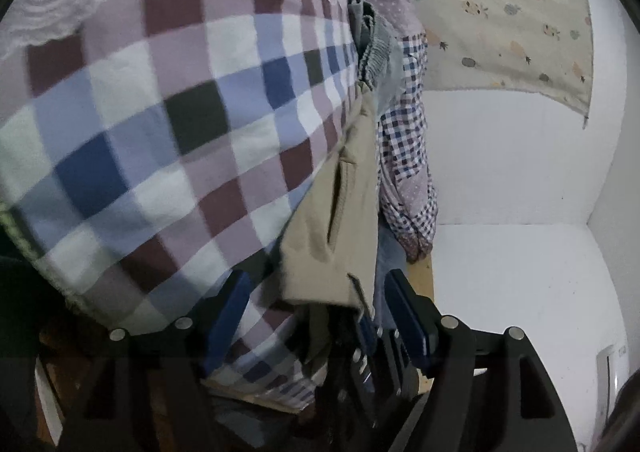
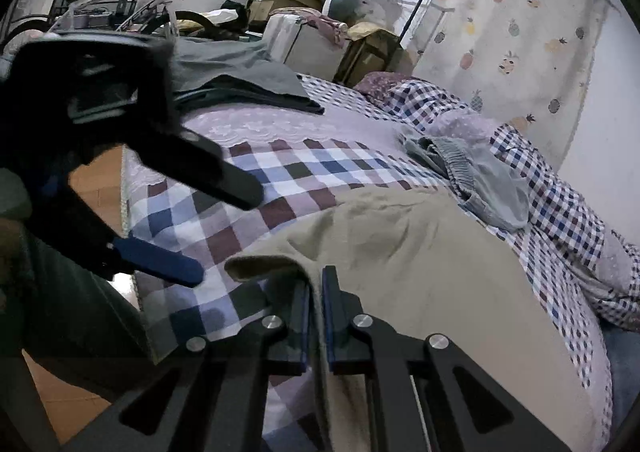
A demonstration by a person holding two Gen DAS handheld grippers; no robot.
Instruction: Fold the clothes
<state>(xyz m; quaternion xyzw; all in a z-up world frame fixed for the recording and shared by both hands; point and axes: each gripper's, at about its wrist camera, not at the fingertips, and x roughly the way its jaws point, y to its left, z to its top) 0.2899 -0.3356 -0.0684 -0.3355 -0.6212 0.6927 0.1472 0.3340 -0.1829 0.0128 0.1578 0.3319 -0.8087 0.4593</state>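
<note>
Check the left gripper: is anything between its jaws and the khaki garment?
Nothing visible. The left gripper is open with the khaki garment edge hanging between its jaws. The right gripper is already shut on the same garment, spread on the checkered bedspread.

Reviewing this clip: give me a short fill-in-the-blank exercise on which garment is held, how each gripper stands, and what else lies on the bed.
1. The right gripper is shut on the edge of the ____ garment.
2. The left gripper has its jaws ____, with the garment's corner between them.
3. Beyond the held garment, crumpled ____ shorts lie on the checked bedspread.
4. The wall curtain is printed with ____.

Missing words: beige; open; grey; pineapples
</note>
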